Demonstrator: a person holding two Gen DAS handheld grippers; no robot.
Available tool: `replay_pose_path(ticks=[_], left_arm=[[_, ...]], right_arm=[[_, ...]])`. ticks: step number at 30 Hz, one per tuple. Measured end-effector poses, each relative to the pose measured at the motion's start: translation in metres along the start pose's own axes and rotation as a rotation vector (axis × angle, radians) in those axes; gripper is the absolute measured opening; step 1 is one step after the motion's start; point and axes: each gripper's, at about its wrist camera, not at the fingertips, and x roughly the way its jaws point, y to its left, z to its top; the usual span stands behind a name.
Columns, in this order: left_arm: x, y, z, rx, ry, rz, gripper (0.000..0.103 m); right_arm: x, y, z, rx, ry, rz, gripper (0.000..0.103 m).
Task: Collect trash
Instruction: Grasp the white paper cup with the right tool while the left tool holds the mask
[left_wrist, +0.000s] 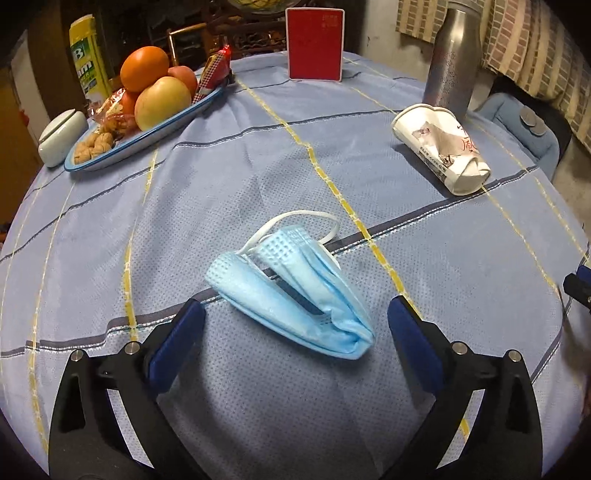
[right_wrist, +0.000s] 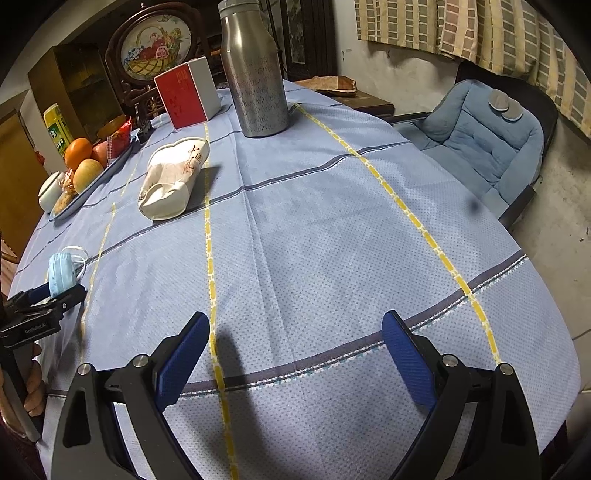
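A crumpled blue face mask (left_wrist: 291, 288) with white ear loops lies on the blue tablecloth, just ahead of and between the open fingers of my left gripper (left_wrist: 295, 314). It also shows in the right wrist view (right_wrist: 61, 271), far left. A crushed white paper cup (left_wrist: 441, 146) lies on its side at the right; in the right wrist view the cup (right_wrist: 173, 177) is left of centre. My right gripper (right_wrist: 295, 332) is open and empty above bare tablecloth near the table's front edge. My left gripper also shows in the right wrist view (right_wrist: 55, 293).
A blue tray (left_wrist: 110, 151) with fruit and nuts sits at the back left, beside a white lidded jar (left_wrist: 61, 136). A red box (left_wrist: 316, 44) and a steel flask (left_wrist: 452, 59) stand at the back. A blue cushioned chair (right_wrist: 476, 147) is to the right of the table.
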Motion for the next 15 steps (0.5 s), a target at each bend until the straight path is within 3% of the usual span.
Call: replay_pose_path(ticks=[12, 15], left_arm=[[-0.001, -0.001, 0.0, -0.006, -0.002, 0.008, 0.097], [0.0, -0.001, 0.0, -0.005, -0.001, 0.008, 0.097]], right_arm=[[0.007, 0.015, 0.002, -0.08, 0.04, -0.002, 0.093], [0.008, 0.028, 0.008, -0.103, 0.032, 0.032, 0.093]])
